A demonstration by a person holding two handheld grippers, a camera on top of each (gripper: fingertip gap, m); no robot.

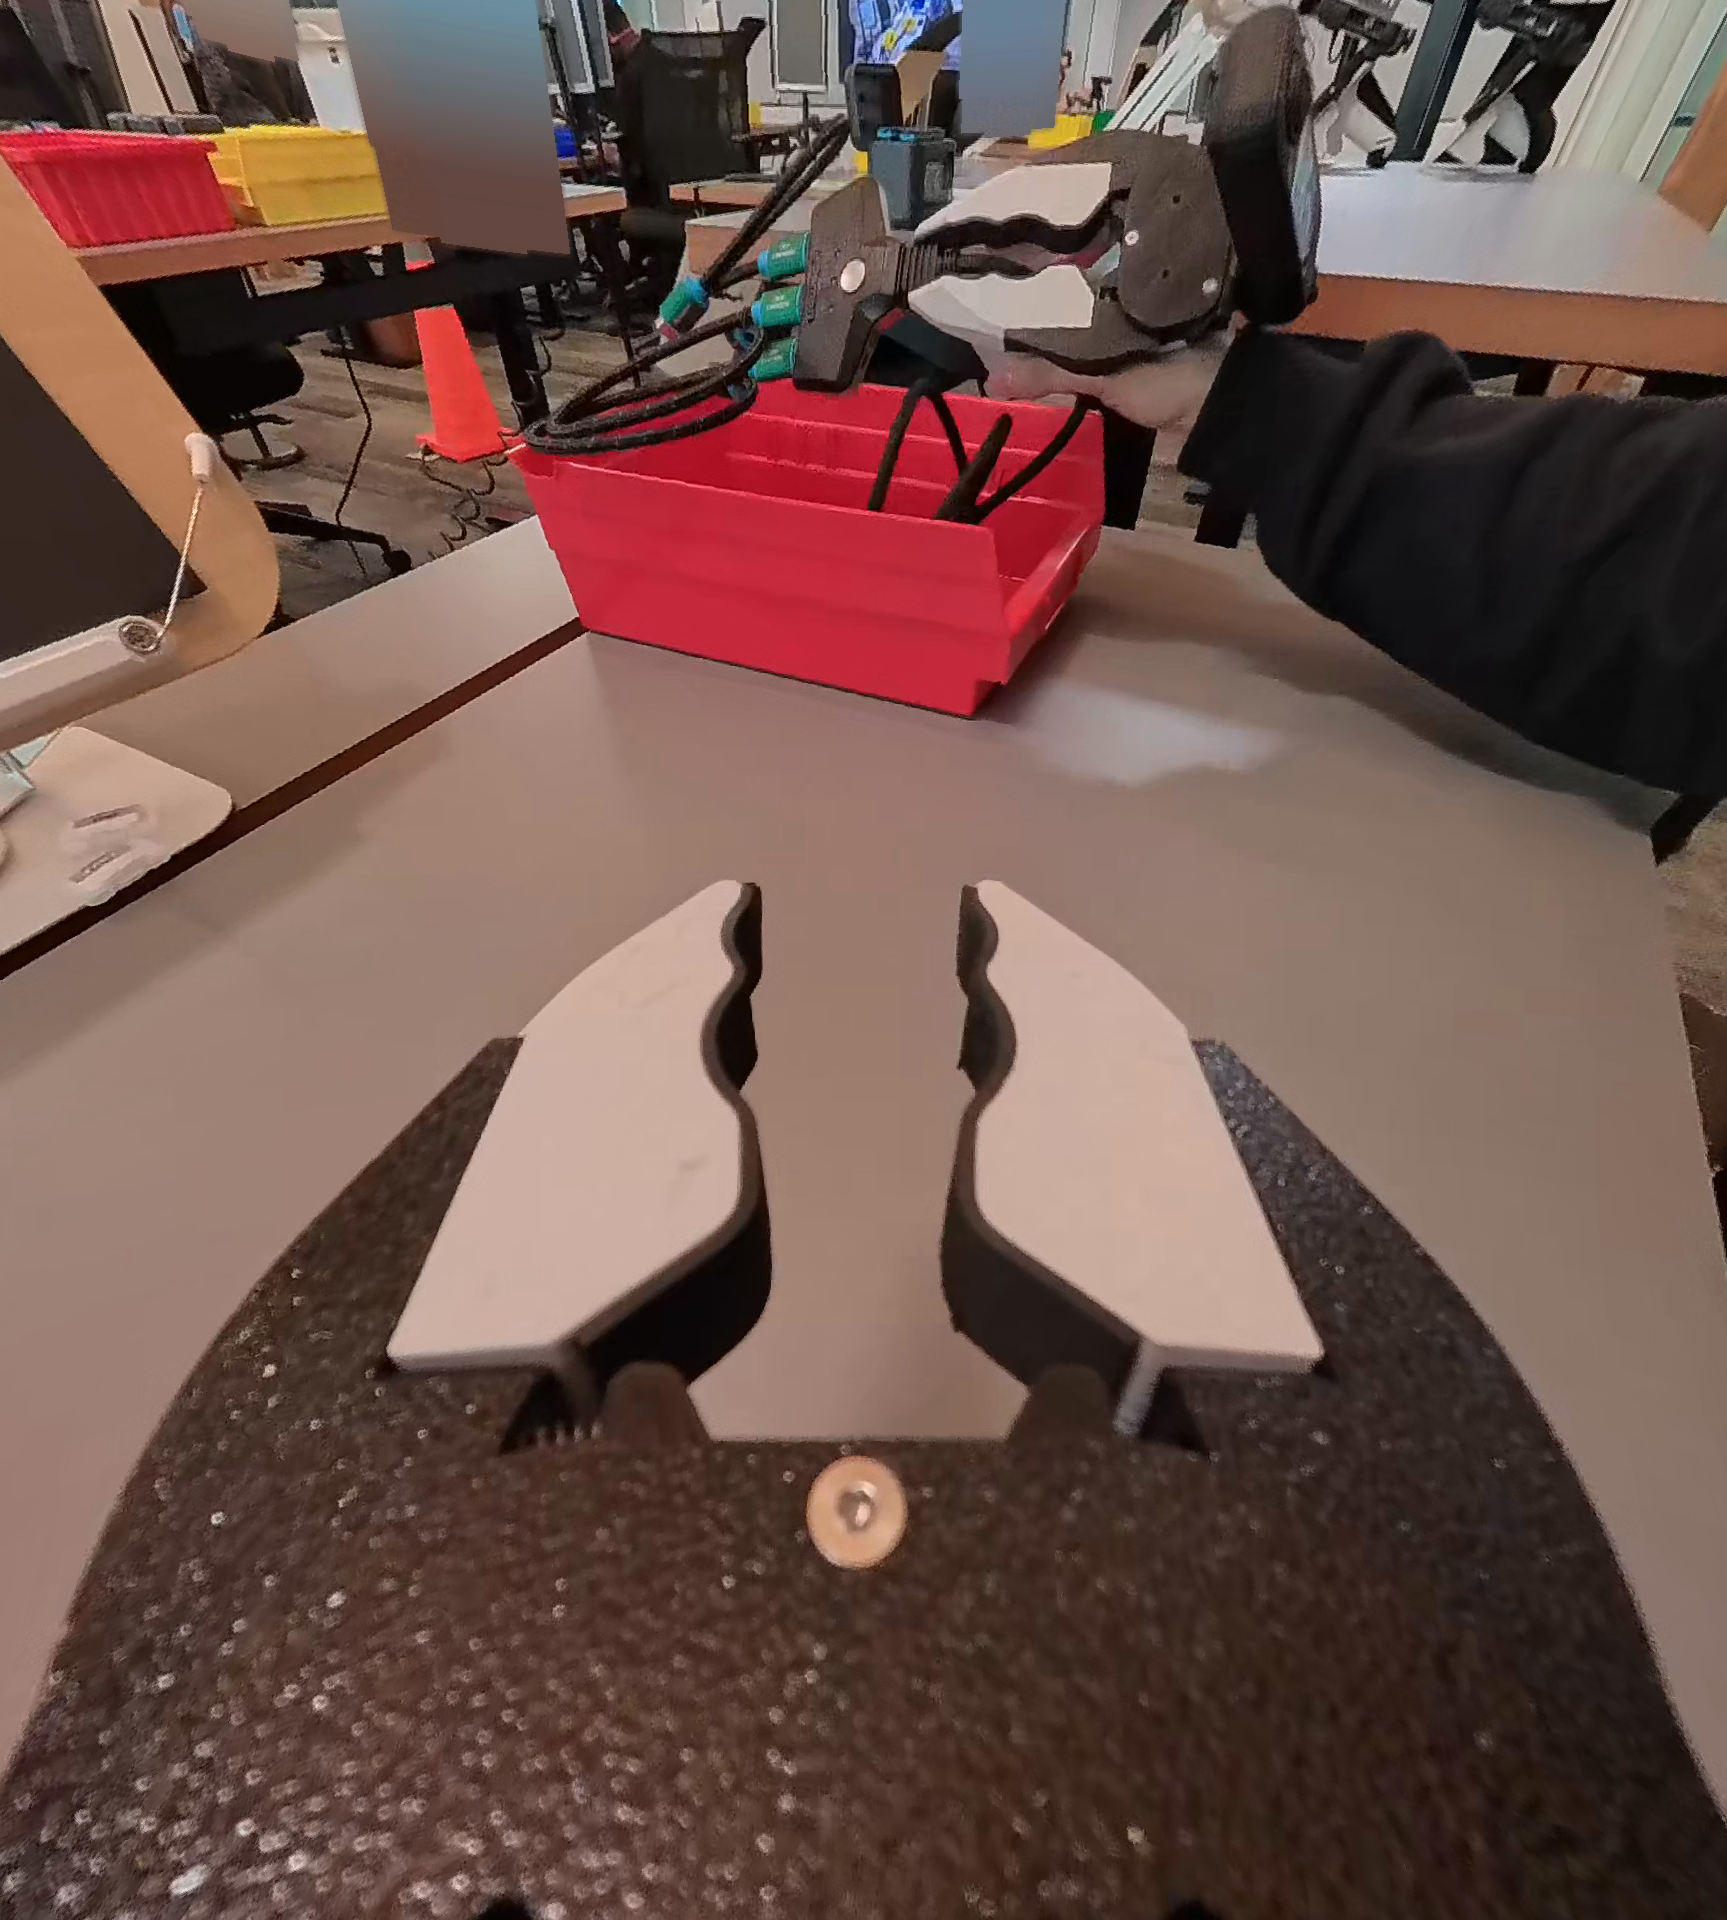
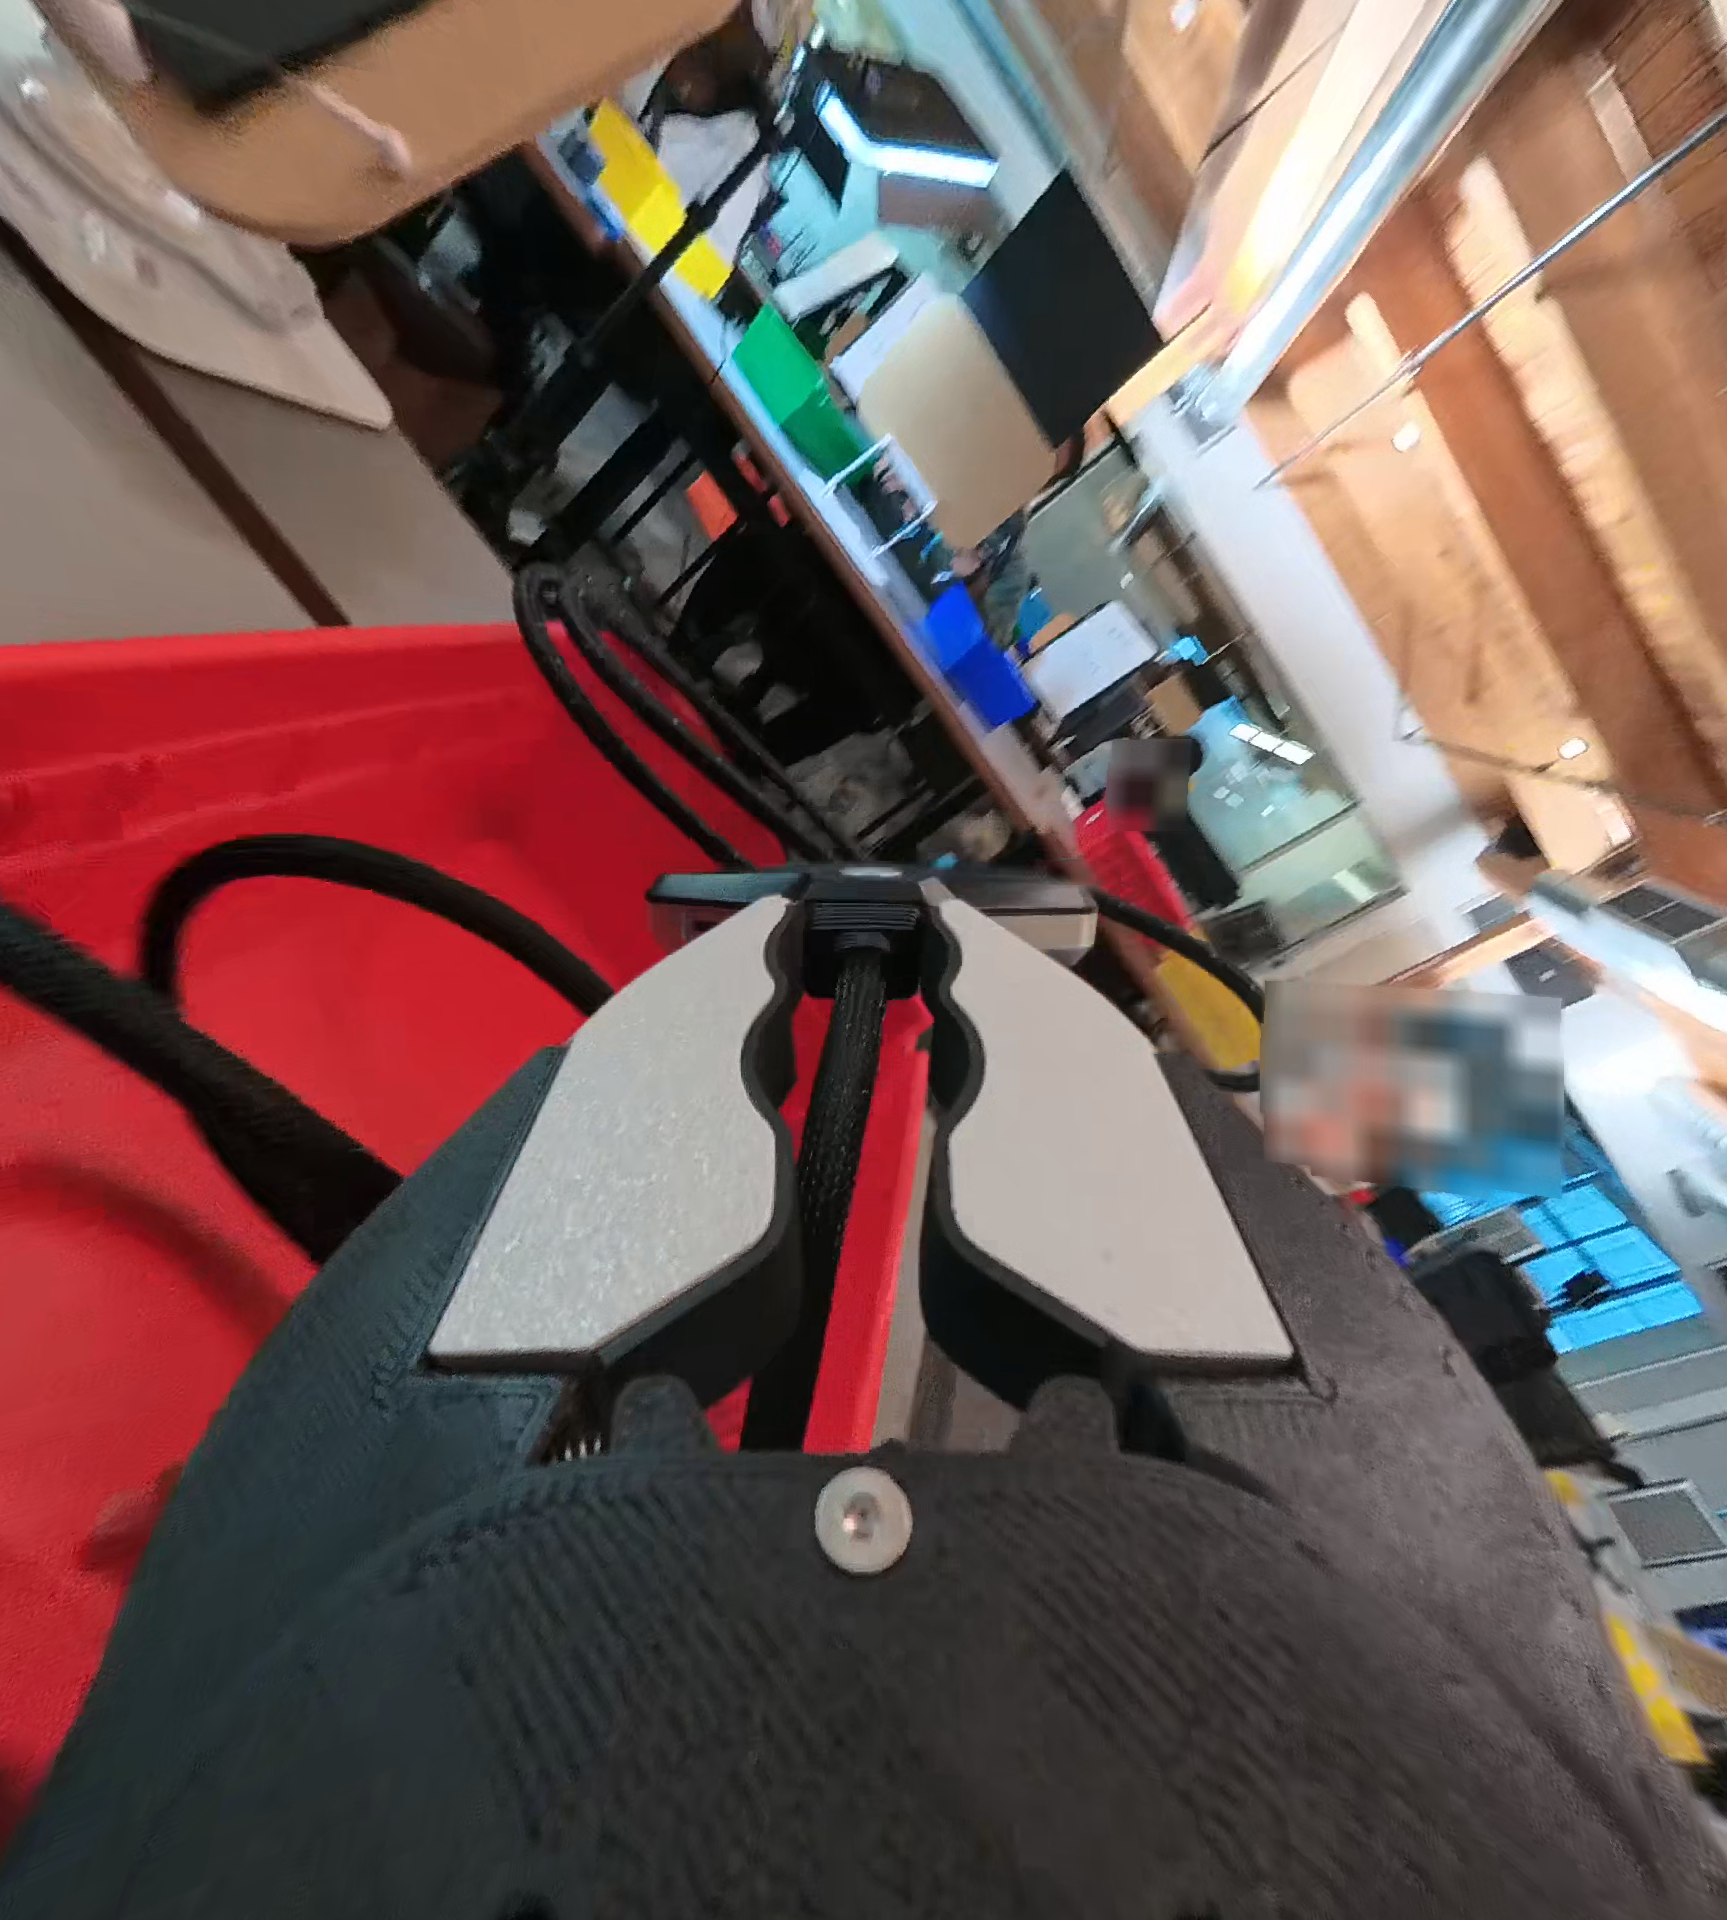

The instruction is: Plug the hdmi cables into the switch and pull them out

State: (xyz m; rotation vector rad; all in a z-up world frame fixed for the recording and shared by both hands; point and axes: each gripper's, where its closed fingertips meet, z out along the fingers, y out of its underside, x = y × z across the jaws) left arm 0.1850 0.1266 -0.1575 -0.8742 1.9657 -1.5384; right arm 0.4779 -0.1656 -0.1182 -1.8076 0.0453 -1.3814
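Note:
In the left wrist view, my right gripper [image 1: 926,260] holds a black HDMI switch [image 1: 843,286] in the air above a red bin [image 1: 786,582]. Three teal-ended HDMI cables [image 1: 778,307] sit in the switch's left side. Another teal plug [image 1: 682,307] hangs just left of it. Their black braided cords loop over the bin's far rim. In the right wrist view, my right gripper [image 2: 859,925] is shut on the black cable collar [image 2: 854,951] at the switch's near side, with the switch [image 2: 1004,904] just beyond. My left gripper [image 1: 859,904] is open and empty, low over the grey table [image 1: 838,769].
Black cords [image 1: 952,457] lie inside the red bin, which also shows in the right wrist view [image 2: 215,727]. A monitor stand with a white base [image 1: 59,821] is at the left. An orange cone [image 1: 454,384] and tables with red and yellow bins [image 1: 215,177] stand behind.

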